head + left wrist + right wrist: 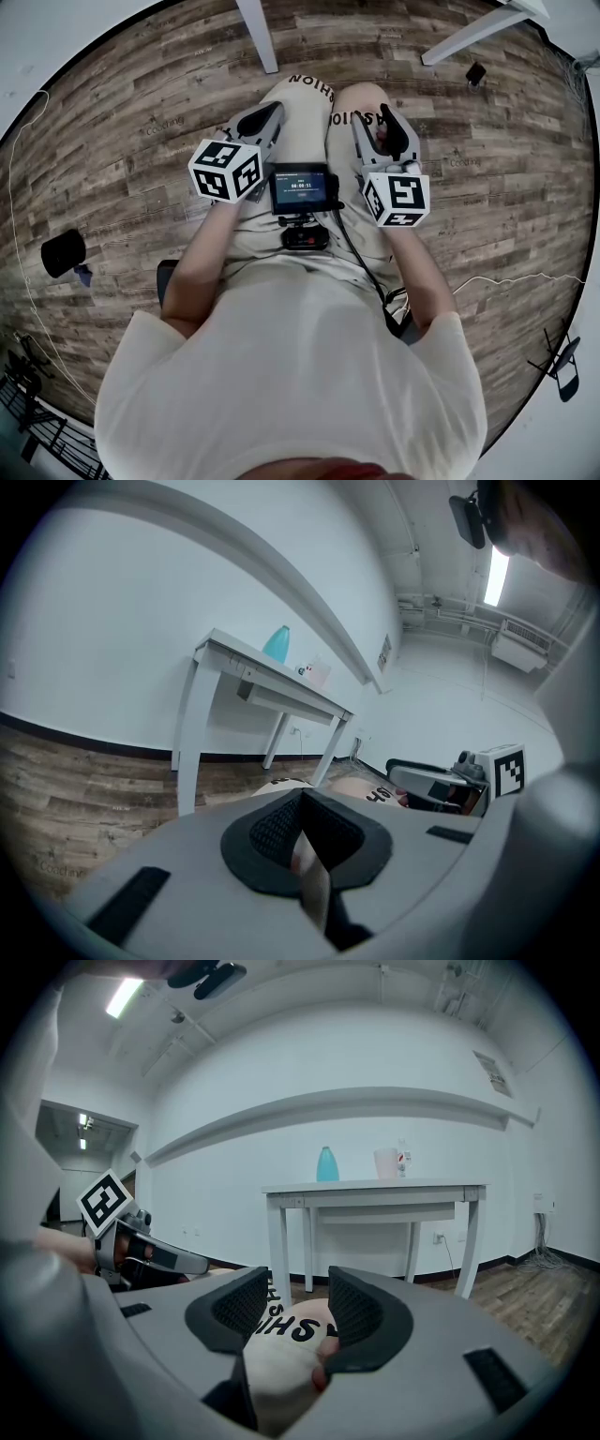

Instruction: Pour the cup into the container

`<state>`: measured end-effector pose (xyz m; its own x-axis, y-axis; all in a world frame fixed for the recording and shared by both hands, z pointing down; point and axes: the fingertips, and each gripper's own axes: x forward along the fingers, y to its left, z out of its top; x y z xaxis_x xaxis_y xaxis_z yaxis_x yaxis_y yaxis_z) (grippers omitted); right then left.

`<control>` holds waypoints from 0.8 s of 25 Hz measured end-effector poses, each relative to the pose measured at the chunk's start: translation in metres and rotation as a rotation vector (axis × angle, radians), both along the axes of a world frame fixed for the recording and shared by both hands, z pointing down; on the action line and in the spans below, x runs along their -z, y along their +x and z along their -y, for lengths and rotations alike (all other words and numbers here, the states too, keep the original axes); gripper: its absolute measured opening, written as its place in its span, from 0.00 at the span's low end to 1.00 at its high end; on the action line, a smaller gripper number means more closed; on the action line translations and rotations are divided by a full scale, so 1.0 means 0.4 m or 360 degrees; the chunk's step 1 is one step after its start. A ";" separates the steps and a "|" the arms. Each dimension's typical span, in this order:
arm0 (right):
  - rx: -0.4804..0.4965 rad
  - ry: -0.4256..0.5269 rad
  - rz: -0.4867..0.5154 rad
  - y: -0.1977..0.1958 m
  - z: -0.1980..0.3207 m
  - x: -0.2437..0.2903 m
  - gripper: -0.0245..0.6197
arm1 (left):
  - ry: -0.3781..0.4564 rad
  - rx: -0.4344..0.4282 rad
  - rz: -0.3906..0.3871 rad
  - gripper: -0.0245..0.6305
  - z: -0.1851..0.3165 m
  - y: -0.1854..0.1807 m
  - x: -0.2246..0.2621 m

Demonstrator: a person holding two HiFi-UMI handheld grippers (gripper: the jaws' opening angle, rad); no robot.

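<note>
Head view, left of centre: my left tongs (265, 120) rest on my thigh (302, 127), jaws pressed together with nothing in them. Right of centre, my right tongs (382, 127) lie over my knee (361, 98), jaws apart and empty. Right gripper view puts the white table (375, 1190) mid-frame, well apart from me. The teal cup (326, 1163) stands upright on it, and the pale container (386, 1162) is near on the cup's right.

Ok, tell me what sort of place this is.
Likely a sparse indoor room, perhaps a lab or studio space. It has a wood-plank floor, bare white walls, a single white table by the wall, and a strip light on the ceiling.
</note>
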<state>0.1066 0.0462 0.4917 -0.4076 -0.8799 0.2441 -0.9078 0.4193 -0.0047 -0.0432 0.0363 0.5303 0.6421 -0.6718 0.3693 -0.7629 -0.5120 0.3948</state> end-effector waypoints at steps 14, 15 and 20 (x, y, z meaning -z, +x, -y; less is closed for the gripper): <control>0.0006 0.0008 -0.0006 -0.002 -0.001 0.002 0.36 | 0.0001 0.0000 -0.0001 0.05 0.000 -0.001 0.002; 0.0006 0.0009 -0.0007 -0.001 -0.001 0.002 0.36 | 0.0002 0.0001 -0.0001 0.05 0.000 -0.001 0.002; 0.0008 0.0010 -0.0009 -0.002 0.000 0.002 0.36 | 0.0003 0.0002 0.0000 0.05 0.000 -0.001 0.001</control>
